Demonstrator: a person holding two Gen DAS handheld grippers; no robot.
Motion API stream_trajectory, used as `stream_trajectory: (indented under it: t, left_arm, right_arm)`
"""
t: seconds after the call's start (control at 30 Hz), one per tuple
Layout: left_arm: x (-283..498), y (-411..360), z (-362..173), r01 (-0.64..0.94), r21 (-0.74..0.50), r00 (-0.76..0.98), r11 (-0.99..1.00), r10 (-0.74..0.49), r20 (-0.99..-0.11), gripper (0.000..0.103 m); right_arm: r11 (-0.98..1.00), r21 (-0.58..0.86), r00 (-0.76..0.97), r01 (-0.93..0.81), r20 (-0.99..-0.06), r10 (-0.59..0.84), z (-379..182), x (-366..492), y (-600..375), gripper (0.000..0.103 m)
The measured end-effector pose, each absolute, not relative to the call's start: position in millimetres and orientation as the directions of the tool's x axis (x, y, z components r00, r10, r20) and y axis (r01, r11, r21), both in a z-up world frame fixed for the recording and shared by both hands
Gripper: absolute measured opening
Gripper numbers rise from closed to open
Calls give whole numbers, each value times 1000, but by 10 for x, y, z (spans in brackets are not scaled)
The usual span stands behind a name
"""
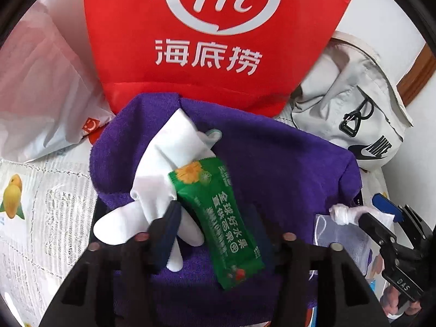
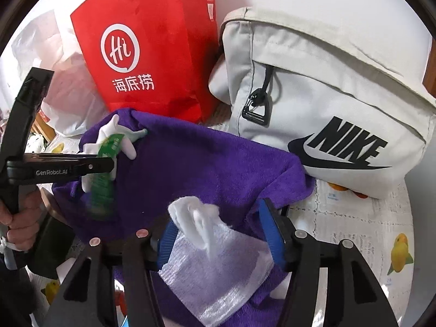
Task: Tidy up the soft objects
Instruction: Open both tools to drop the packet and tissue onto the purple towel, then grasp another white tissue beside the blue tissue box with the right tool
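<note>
Both grippers stand with jaws parted, pressing nothing: the right gripper [image 2: 218, 234] around a white mesh pouch [image 2: 215, 269], the left gripper [image 1: 218, 234] over a green sachet [image 1: 218, 218] and white glove [image 1: 160, 179]. All lie on a purple towel [image 2: 196, 163]; behind stand a red bag [image 1: 218, 41] and grey backpack [image 2: 327, 95].

The left tool [image 2: 113, 163] was black, marked "GenRobot.AI" in white. The right tool [image 2: 220, 234] had blue pads [image 2: 268, 229], black arms and round silvery screws.
</note>
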State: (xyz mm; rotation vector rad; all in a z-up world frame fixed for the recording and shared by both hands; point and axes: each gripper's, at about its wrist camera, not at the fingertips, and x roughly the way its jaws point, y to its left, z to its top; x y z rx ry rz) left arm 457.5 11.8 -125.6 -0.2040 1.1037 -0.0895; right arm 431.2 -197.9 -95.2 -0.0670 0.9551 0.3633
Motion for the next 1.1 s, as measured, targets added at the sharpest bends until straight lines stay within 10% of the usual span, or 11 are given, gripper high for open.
stream_trajectory:
  t: [1.1]
  left_arm:
    - [2373, 318, -635, 22, -153, 538, 988, -141, -831, 52]
  right_arm:
    - [923, 199, 554, -330, -751, 360, -454, 2200, -1945, 58]
